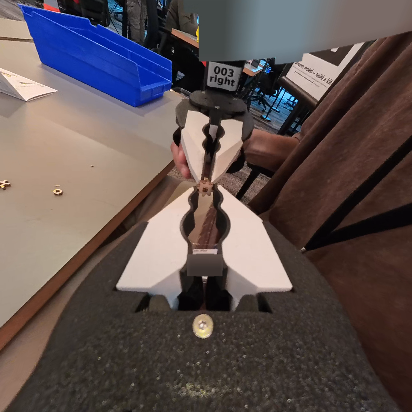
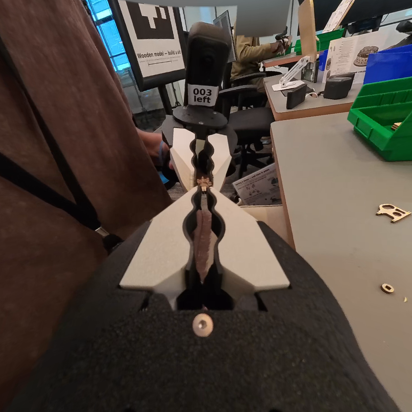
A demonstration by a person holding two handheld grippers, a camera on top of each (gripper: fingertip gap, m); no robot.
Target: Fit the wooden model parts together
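Note:
My two grippers meet tip to tip in the air, off the grey table's (image 1: 78, 156) near edge. My left gripper (image 1: 204, 192) is shut on a small wooden gear (image 1: 204, 188), whose face and centre hole show in the left wrist view. My right gripper (image 2: 204, 190) is shut on a tiny pale wooden peg (image 2: 204, 189) and presses it against the gear (image 2: 203, 181). The right gripper (image 1: 206, 177) shows opposite in the left wrist view. The left gripper (image 2: 203, 178) shows opposite in the right wrist view. Whether the peg sits inside the hole is hidden.
A blue bin (image 1: 100, 55) and a folded leaflet (image 1: 24, 87) lie on the table. Loose wooden parts lie there too: a ring (image 1: 58, 191), a lobed piece (image 1: 4, 184), a flat frame piece (image 2: 393, 213). A green bin (image 2: 383, 124) stands right. Brown clothing (image 2: 66, 133) is close. Only a small space, under 4 cm, lies between the two pairs of fingers. The lobed piece (image 1: 4, 184) is about equally far from each gripper, around 25 cm.

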